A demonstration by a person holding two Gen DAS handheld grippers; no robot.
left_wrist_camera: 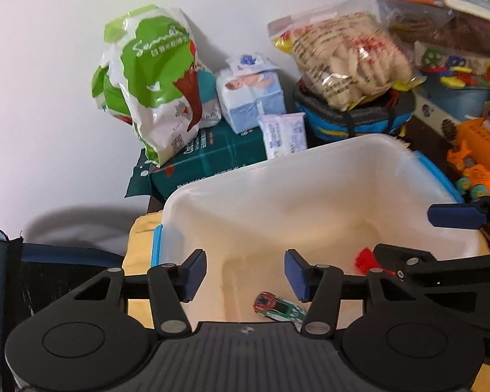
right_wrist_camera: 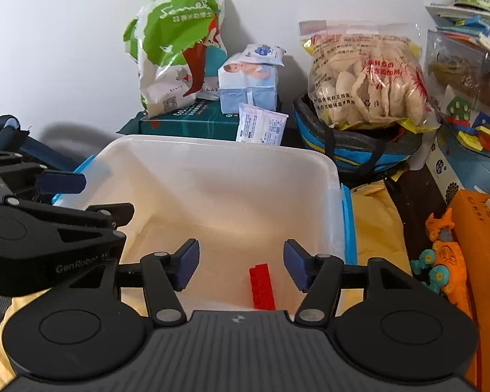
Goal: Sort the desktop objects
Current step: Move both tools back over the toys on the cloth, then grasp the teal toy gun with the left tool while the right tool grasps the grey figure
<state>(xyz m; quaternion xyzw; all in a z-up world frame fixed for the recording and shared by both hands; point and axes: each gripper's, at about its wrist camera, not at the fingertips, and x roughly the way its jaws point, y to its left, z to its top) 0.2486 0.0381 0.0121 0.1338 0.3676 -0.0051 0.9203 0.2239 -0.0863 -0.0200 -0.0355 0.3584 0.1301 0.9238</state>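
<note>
A translucent white storage bin (left_wrist_camera: 310,170) with blue latches stands in front of both grippers; it also shows in the right wrist view (right_wrist_camera: 212,163). A green, white and red toy car (left_wrist_camera: 279,307) lies on its floor under my left gripper (left_wrist_camera: 245,277), which is open and empty. A red brick (right_wrist_camera: 262,286) lies on the bin floor under my right gripper (right_wrist_camera: 241,266), also open and empty. In the left wrist view the red brick (left_wrist_camera: 364,259) shows partly behind the right gripper's fingers (left_wrist_camera: 457,216).
Behind the bin: a green snack bag (right_wrist_camera: 176,49), a tissue pack (right_wrist_camera: 248,81), a cracker bag (right_wrist_camera: 366,78) on a blue basket (right_wrist_camera: 359,153). An orange toy vehicle (right_wrist_camera: 444,254) and an orange box (right_wrist_camera: 480,248) lie right. A yellow cloth (right_wrist_camera: 375,228) covers the table.
</note>
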